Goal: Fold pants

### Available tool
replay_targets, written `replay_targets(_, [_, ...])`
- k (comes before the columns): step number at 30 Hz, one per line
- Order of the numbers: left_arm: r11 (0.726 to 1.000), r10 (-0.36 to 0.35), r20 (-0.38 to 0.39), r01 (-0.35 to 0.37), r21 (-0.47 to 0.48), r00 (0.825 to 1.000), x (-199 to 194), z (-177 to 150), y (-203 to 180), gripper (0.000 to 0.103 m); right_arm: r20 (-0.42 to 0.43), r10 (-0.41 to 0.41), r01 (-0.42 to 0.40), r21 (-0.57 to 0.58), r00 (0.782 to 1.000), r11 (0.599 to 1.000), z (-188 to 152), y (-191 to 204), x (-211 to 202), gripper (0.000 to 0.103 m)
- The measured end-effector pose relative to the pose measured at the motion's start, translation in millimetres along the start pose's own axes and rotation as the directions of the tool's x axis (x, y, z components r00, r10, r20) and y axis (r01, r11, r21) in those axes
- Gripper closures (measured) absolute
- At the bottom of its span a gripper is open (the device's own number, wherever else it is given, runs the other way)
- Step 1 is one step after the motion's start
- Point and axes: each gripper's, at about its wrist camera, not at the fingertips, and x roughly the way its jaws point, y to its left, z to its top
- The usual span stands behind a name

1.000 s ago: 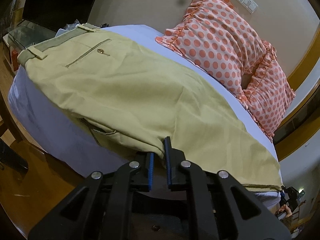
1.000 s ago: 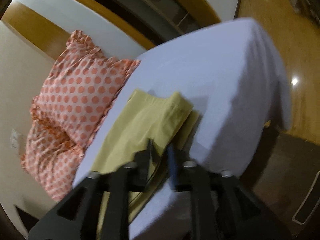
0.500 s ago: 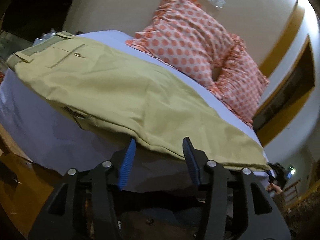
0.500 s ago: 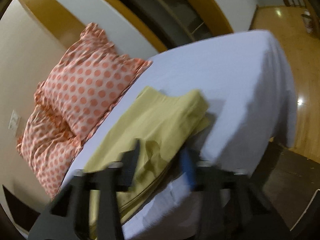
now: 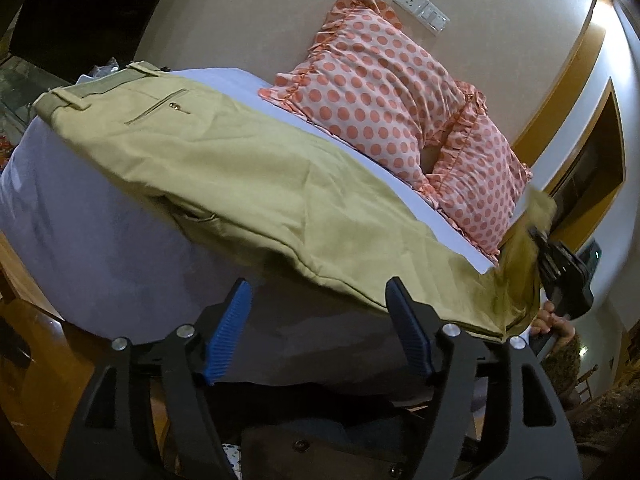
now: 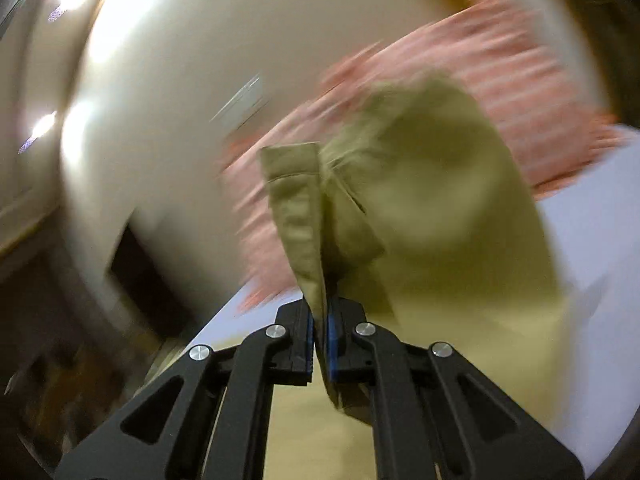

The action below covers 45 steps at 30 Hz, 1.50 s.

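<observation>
Khaki pants (image 5: 248,168) lie lengthwise on the bed, waistband at the far left, legs running to the right. My left gripper (image 5: 320,300) is open and empty, just off the near edge of the legs. My right gripper (image 6: 319,320) is shut on the leg hems (image 6: 304,208) and holds them lifted off the bed; the view is motion-blurred. In the left wrist view the right gripper (image 5: 560,268) shows at the far right with the raised hem end (image 5: 528,232).
The bed has a white sheet (image 5: 80,240). Two pink polka-dot pillows (image 5: 384,92) lean against the wall behind the pants. Wooden floor (image 5: 24,380) lies at the lower left. A wall socket plate (image 5: 420,6) sits above the pillows.
My left gripper let go of the pants' edge, opened and backed off. My right gripper closed on the leg hems and lifted them, swinging fast toward the pillows.
</observation>
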Motion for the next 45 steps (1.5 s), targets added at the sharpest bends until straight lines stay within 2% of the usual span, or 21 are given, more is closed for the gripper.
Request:
replay_targets(1, [1.000,-0.004,0.004,0.004,-0.006,1.000,-0.2,-1.1,1.4,0.031,-0.070,0.047,-0.049,-0.032,0.996,0.998,-12.9,18.6,20.8,0.097])
replay_targets(2, [1.000,-0.005,0.004,0.005,-0.009,1.000,-0.4,-2.2,2.8,0.030,-0.172,0.076,-0.091,-0.078,0.982,0.993,-28.4,38.9,44.4,0.097])
replay_targets(4, [1.000,-0.009,-0.004,0.009,-0.021,1.000,-0.1,-4.0,4.9,0.028,-0.401,0.048,-0.142,-0.207,0.915,0.968,-70.0,80.9,88.0,0.093])
replay_targets(5, [1.000,-0.008,-0.006,0.008,-0.021,1.000,0.6,-4.0,5.2,0.027,-0.471,0.017,-0.163,-0.269,0.882,0.949,-91.2,97.9,98.8,0.087])
replay_targets(6, [1.000,-0.010,-0.007,0.010,-0.019,1.000,1.1,-4.2,5.6,0.026,-0.482,0.004,-0.168,-0.298,0.876,0.940,-99.4,104.6,99.0,0.073])
replay_targets(7, [1.000,-0.017,-0.007,0.017,-0.019,1.000,1.9,-4.3,5.9,0.023,-0.474,-0.008,-0.165,-0.322,0.880,0.932,-103.3,108.8,95.9,0.060])
replay_targets(8, [1.000,-0.023,-0.005,0.023,-0.020,1.000,3.2,-4.1,6.2,0.022,-0.452,-0.008,-0.160,-0.331,0.892,0.930,-102.8,110.1,88.6,0.030])
replay_targets(9, [0.999,-0.029,-0.002,0.029,-0.021,1.000,4.5,-4.0,6.6,0.020,-0.426,-0.007,-0.147,-0.326,0.905,0.934,-98.8,107.5,82.8,0.016])
replay_targets(11, [0.999,-0.038,0.000,0.038,-0.027,0.999,9.1,-4.0,7.3,0.019,-0.374,0.002,-0.123,-0.299,0.927,0.946,-90.0,98.7,68.8,0.016])
replay_targets(14, [0.999,-0.017,-0.020,0.017,-0.027,1.000,21.4,-3.8,5.8,0.018,-0.335,-0.015,-0.067,-0.233,0.942,0.970,-75.2,78.9,60.4,0.016])
replay_targets(15, [1.000,0.000,-0.030,-0.001,-0.026,1.000,26.1,-4.4,4.6,0.018,-0.335,-0.019,-0.057,-0.217,0.942,0.975,-73.5,74.6,61.5,0.016])
replay_targets(18, [0.999,-0.007,-0.038,0.006,-0.039,0.999,32.3,-5.0,5.2,0.018,-0.351,-0.026,-0.036,-0.169,0.936,0.985,-76.3,61.9,62.6,0.016])
replay_targets(23, [0.996,0.032,-0.041,-0.035,-0.081,0.999,46.4,5.6,9.6,0.018,-0.358,-0.025,-0.031,-0.151,0.933,0.988,-83.9,60.7,61.8,0.015])
replay_targets(27, [0.986,0.027,0.005,-0.026,-0.164,1.000,39.4,14.5,19.7,0.020,-0.346,-0.014,-0.039,-0.146,0.938,0.988,-83.0,60.7,57.8,0.014])
replay_targets(32, [0.959,0.072,0.143,-0.030,-0.280,0.987,18.9,36.0,47.0,0.022,-0.346,-0.014,-0.033,-0.128,0.938,0.991,-85.0,56.2,58.5,0.013])
replay_targets(34, [0.948,0.076,0.164,-0.021,-0.319,0.984,20.5,47.7,63.3,0.022,-0.348,-0.016,-0.030,-0.126,0.937,0.992,-87.3,54.7,59.9,0.012])
replay_targets(36, [0.939,0.108,0.160,-0.048,-0.341,0.981,25.5,57.8,77.3,0.022,-0.349,-0.018,-0.025,-0.119,0.937,0.993,-88.9,52.5,61.2,0.012])
replay_targets(39, [0.910,0.130,0.173,-0.048,-0.412,0.976,27.5,68.6,100.4,0.026,-0.347,-0.020,-0.020,-0.112,0.938,0.993,-89.9,49.9,60.0,0.012])
replay_targets(44, [0.842,0.108,0.201,0.018,-0.539,0.974,26.1,77.2,138.4,0.045,-0.337,-0.023,-0.011,-0.099,0.941,0.995,-89.0,44.0,57.3,0.012])
replay_targets(45, [0.836,0.124,0.193,0.003,-0.549,0.973,26.3,78.8,140.6,0.058,-0.336,-0.022,-0.011,-0.097,0.942,0.995,-88.7,43.3,56.9,0.012])
